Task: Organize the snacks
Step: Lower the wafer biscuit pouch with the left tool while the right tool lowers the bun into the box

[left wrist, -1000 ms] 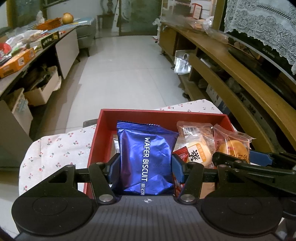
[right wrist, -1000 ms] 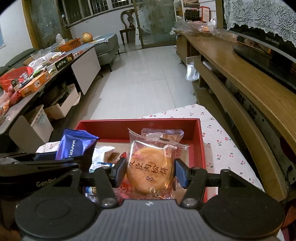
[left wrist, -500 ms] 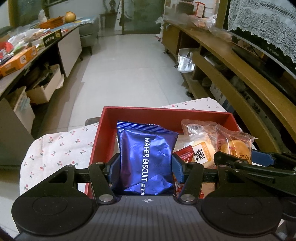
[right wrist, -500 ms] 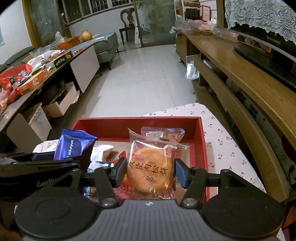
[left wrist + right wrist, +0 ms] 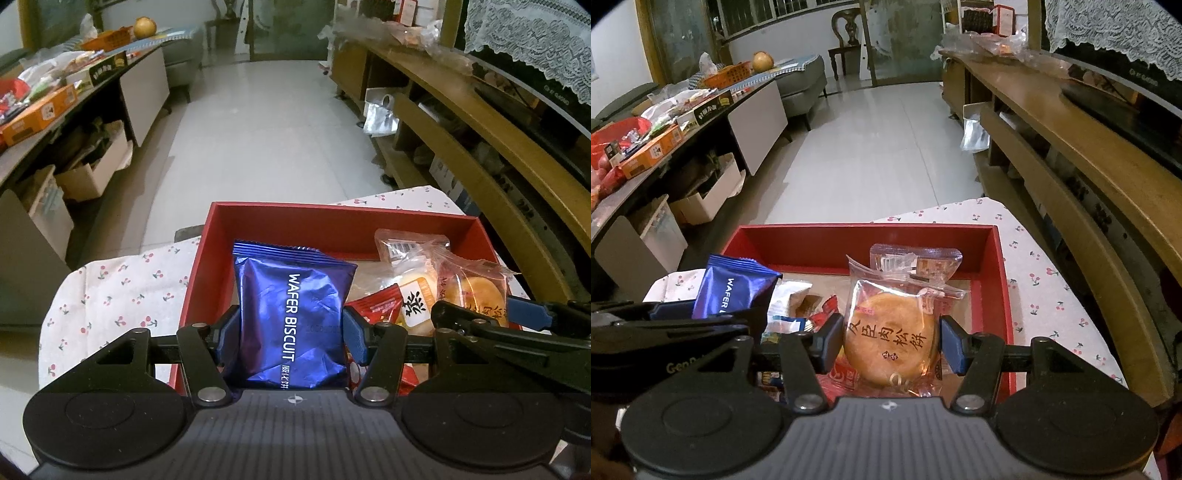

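We hold our left gripper [image 5: 291, 334] clamped on a blue wafer biscuit pack [image 5: 293, 317], which stands upright between the two blue pads, above the left part of the red box [image 5: 332, 225]. Our right gripper [image 5: 892, 345] is closed on a clear-wrapped round pastry [image 5: 892, 341] printed with dark characters, also upright, over the right half of the same box. Each gripper shows at the edge of the other's view: the right one enters low on the right of the left wrist view, and the left one, with the blue pack, sits low on the left of the right wrist view. Inside the box lie more snacks: another clear-wrapped pastry [image 5: 412, 284] behind the held one, a small red packet [image 5: 376, 308], and a white-and-blue wrapper [image 5: 788, 308]. The box rests on a surface covered by a white cloth with a cherry print [image 5: 122, 291].
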Available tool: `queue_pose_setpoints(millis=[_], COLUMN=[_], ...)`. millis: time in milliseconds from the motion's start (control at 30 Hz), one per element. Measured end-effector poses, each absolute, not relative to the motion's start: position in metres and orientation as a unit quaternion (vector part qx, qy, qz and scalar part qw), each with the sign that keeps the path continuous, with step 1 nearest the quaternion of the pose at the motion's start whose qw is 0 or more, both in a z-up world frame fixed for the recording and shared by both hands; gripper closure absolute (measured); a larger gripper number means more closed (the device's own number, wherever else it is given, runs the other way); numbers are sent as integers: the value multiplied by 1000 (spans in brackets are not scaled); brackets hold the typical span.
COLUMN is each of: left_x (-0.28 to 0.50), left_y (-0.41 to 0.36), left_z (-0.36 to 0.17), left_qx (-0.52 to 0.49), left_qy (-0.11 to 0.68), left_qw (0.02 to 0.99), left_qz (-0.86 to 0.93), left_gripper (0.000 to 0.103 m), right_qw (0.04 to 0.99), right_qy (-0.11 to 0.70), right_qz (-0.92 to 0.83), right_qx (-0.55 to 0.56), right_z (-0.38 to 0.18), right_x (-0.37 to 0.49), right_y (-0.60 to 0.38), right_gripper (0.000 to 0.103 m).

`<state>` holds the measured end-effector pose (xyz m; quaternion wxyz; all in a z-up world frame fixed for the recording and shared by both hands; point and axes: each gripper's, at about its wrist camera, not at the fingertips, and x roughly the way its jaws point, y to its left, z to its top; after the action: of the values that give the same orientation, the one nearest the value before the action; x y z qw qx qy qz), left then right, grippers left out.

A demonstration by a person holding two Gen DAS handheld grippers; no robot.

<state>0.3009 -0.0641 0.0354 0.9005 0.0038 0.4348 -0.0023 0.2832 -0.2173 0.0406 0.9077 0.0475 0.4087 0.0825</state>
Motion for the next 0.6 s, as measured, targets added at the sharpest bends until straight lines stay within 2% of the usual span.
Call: queue_pose_setpoints(millis=[600], left_x=[310], left_y=[-60], left_z=[20], left_qx=[5], left_qy=[453], left_qw=[891], left_qz=[13], left_gripper=[40], right_qw=[899], right_qy=[427], right_qz=[88], right_qx=[43], right_z=[23], right_x=[297], right_y=[-210], right_gripper=[41])
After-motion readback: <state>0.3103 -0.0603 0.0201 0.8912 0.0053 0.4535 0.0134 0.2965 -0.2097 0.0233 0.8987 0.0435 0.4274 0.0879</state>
